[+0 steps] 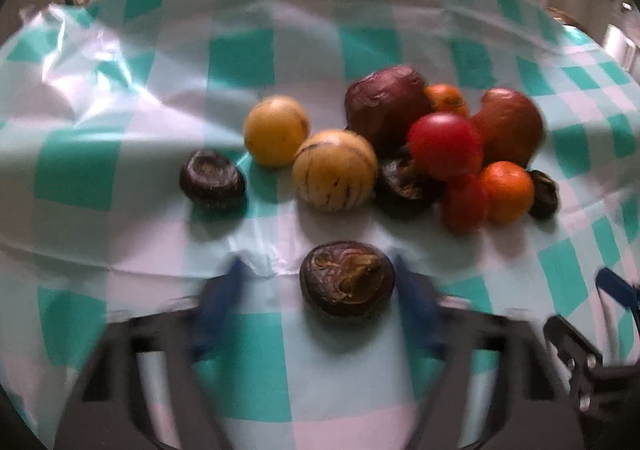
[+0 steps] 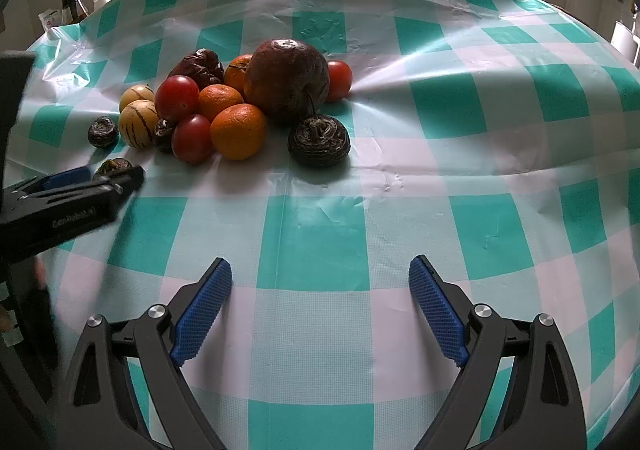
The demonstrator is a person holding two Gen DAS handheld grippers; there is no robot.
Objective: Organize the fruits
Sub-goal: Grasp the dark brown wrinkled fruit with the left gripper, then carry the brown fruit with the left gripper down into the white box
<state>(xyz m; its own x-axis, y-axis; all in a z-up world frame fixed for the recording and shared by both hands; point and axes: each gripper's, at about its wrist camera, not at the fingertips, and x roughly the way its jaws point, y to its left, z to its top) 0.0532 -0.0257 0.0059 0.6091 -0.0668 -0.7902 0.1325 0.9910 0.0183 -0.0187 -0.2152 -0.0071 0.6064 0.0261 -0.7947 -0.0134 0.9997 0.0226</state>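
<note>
The left gripper [image 1: 320,290] has a dark wrinkled fruit [image 1: 347,279] between its blue pads; the right pad touches it, the left stands clear in the blurred view, so the jaws are spread. Faint writing on its body cannot be read. The right gripper [image 2: 320,306] hangs spread over bare checked tablecloth [image 2: 480,130]. The fruit pile [image 2: 240,102] sits toward the table's far left.

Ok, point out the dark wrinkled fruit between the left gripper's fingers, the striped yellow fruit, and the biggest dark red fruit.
dark wrinkled fruit [image 1: 347,279], left wrist view, its creased top.
striped yellow fruit [image 1: 335,171], left wrist view, its front face.
biggest dark red fruit [image 2: 286,76], right wrist view, its rounded front.
</note>
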